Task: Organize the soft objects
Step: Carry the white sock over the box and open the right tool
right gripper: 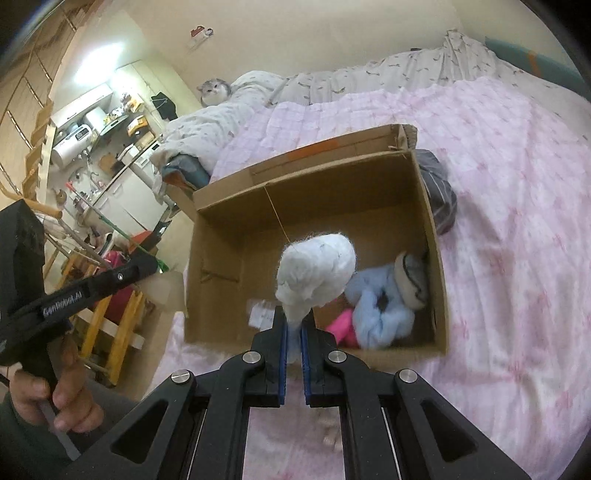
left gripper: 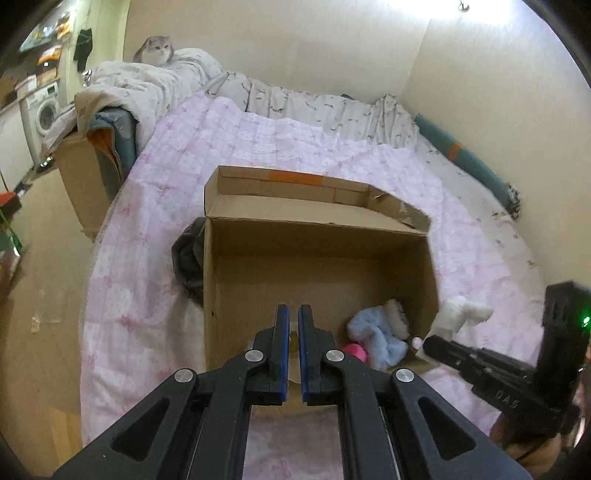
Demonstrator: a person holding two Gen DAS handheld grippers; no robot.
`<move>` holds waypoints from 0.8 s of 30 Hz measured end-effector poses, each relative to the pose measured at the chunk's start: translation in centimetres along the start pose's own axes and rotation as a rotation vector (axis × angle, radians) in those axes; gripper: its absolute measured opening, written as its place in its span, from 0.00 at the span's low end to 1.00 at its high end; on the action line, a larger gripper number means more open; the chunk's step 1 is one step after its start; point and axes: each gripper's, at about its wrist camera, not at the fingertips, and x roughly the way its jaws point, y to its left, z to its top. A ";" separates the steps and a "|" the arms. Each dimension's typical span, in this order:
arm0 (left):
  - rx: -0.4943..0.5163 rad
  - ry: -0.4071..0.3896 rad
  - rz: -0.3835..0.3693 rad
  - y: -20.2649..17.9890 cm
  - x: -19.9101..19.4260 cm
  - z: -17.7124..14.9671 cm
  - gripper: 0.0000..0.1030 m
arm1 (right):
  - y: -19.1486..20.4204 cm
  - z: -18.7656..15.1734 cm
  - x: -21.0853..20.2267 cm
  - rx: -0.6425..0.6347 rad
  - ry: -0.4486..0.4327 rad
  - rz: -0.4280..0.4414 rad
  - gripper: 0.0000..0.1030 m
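Over the near rim of the cardboard box (right gripper: 436, 236), the right claw (right gripper: 294, 325) pinches a white fluffy toy (right gripper: 317, 269) above bare floor beside blue and pink toys (right gripper: 380, 310), while the left claw (left gripper: 293, 314) hangs nearly closed, empty.

box (right gripper: 432, 236): 1 | soft items inside (right gripper: 380, 306): 3 | held white plush (right gripper: 317, 269): 1 | cat (left gripper: 157, 50): 1

I see warm, dim indoor light, with ceiling lamp (left gripper: 461, 5) glare top-right in left view. Both feeds show heavy fisheye bending and dark corners. Right view motion-blurred around white plush (right gripper: 314, 273).
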 end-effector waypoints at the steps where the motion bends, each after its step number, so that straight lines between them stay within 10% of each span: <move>1: 0.005 0.003 0.009 -0.1 0.6 0.0 0.04 | -0.2 0.2 0.4 0.006 0.002 0.000 0.08; 24: 0.074 0.069 0.150 -1.5 7.1 -2.0 0.05 | -2.4 -0.2 3.9 0.075 0.091 -0.028 0.08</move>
